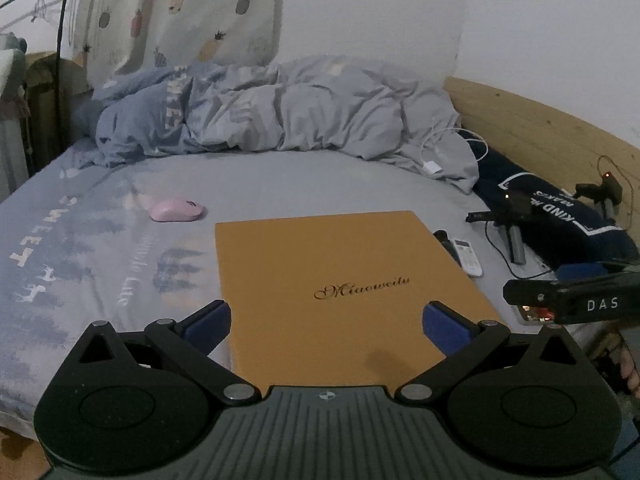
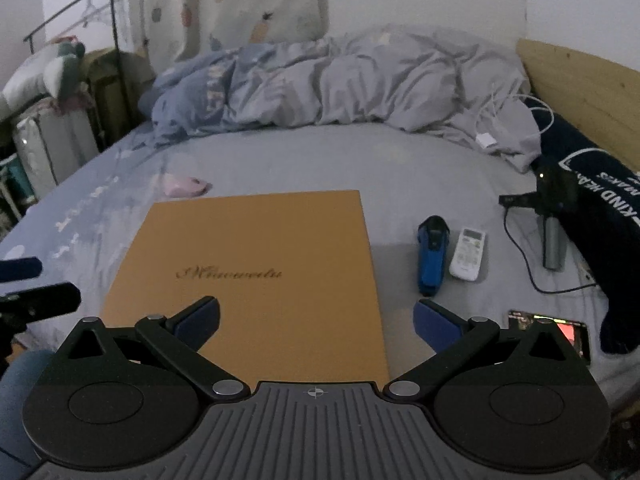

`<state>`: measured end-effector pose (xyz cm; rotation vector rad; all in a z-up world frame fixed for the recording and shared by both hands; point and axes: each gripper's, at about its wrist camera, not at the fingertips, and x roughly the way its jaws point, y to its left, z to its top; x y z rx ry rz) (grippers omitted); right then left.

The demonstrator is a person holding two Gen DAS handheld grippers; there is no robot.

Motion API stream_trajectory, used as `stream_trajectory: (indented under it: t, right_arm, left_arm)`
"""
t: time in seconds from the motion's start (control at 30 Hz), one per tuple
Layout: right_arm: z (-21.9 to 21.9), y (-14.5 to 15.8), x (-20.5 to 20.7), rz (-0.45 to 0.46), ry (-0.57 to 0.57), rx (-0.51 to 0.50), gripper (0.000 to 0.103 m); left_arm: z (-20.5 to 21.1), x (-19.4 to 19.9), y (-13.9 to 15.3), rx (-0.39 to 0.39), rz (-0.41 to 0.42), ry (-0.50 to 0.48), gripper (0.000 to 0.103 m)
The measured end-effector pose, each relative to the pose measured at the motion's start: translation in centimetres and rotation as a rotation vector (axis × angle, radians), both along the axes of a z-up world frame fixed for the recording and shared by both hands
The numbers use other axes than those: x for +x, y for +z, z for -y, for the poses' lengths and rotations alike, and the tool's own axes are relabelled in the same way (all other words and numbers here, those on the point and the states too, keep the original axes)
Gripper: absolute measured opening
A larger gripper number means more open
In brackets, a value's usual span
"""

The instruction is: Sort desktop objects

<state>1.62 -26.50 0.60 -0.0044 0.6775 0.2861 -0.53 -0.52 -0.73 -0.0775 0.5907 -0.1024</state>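
both claws [image 1: 326, 322] [image 2: 316, 318]: black linkage arms, silver pivot screws, blue finger pads [image 1: 210, 326], grey ribbed base with crosshair mark

orange box [image 1: 344, 280]: "Miaoweitu" | bed sheet [image 1: 80, 272]: "SWEET" | black gripper [image 1: 580, 300]: "DAS" | dark pillow [image 2: 600, 200]: "KIND"

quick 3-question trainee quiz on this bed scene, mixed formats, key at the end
1. True or false: the left tool is shut on the orange box.
2. Which lies directly beside the white remote control? A) pink mouse B) blue-and-black handheld device C) phone
3. Fill in: the pink mouse lies on the ___, past the box's far left corner.

Key
1. False: both the left and right tool are open, holding nothing.
2. B, the blue-and-black handheld device.
3. Bed sheet.
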Motion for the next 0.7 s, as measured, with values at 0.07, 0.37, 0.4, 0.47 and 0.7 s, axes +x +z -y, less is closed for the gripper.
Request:
stream_trajectory:
  t: [0.07,0.37,0.4,0.47,0.7]
  right_arm:
    - [-0.1,0.0,-0.8,0.014,0.001,-0.001,0.103]
    - [-0.2,-0.3,-2.0,0.041,0.003,0.019,0.103]
    - [-0.3,-0.4,-2.1,0.040,0.003,0.014,0.103]
    - [-0.4,-0.5,-2.3,0.040,0.010,0.005,0.103]
    - [-1.0,-0.6,-3.2,0.040,0.016,-0.019,0.103]
  left_arm:
    - [0.0,-0.4,0.1,0.004,0.007,0.004,0.103]
    - [0.7,-0.7,0.2,0.017,0.028,0.002,0.103]
    - [0.8,-0.7,0.1,0.024,0.030,-0.003,0.103]
    - [1.2,-0.8,0.0,0.040,0.033,-0.014,0.103]
    - [1.4,-1.5,0.0,0.062,0.051,0.000,0.103]
